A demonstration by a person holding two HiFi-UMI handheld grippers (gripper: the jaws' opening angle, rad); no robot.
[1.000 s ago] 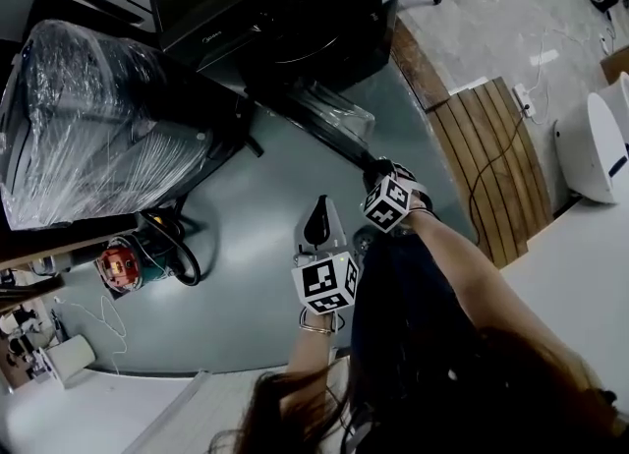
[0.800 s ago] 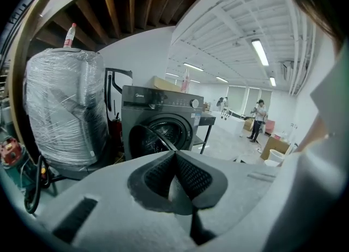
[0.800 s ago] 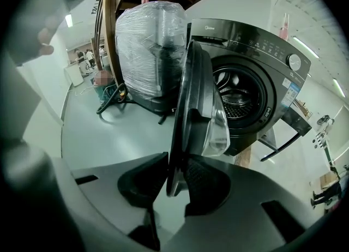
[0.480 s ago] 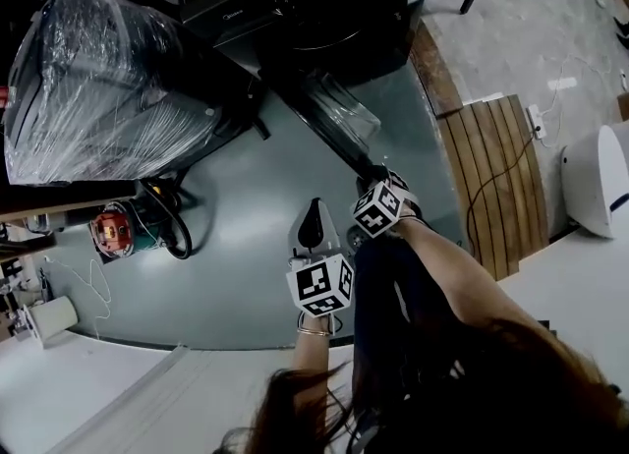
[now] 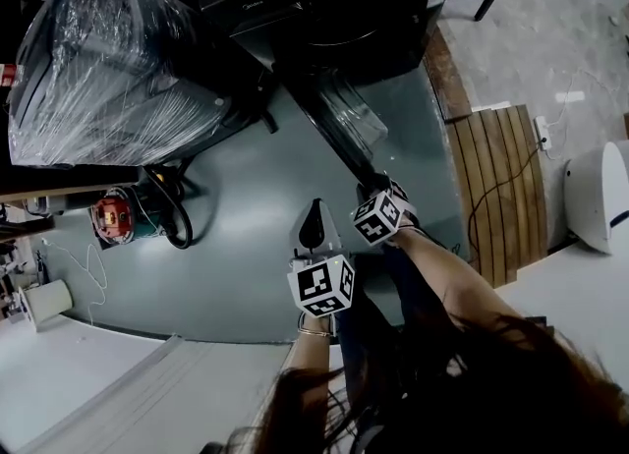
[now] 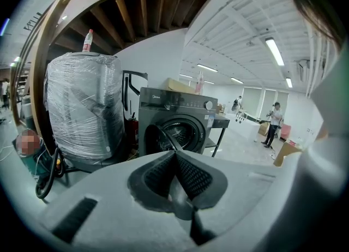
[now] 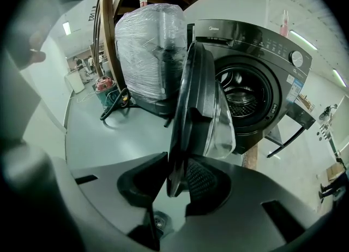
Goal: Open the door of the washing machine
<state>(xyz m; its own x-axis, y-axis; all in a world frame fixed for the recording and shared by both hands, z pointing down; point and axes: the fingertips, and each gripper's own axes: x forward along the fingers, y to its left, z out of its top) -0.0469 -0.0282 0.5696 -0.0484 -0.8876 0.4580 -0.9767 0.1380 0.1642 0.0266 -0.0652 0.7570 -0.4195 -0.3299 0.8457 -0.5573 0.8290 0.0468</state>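
Where the right tongs clamp the free rim of the door, that rim runs straight ahead of them back to the washing machine. Both pads press on the dark edge. The left tongs, just beside and left of the right pair, are closed tight on nothing. Open grey floor lies left of both. A plastic-wrapped bundle stands far left, and slatted wooden boards lie to the right. Since a second ago the door has swung a little wider. Door: round, glossy black frame, with a clear bulging glass bowl.
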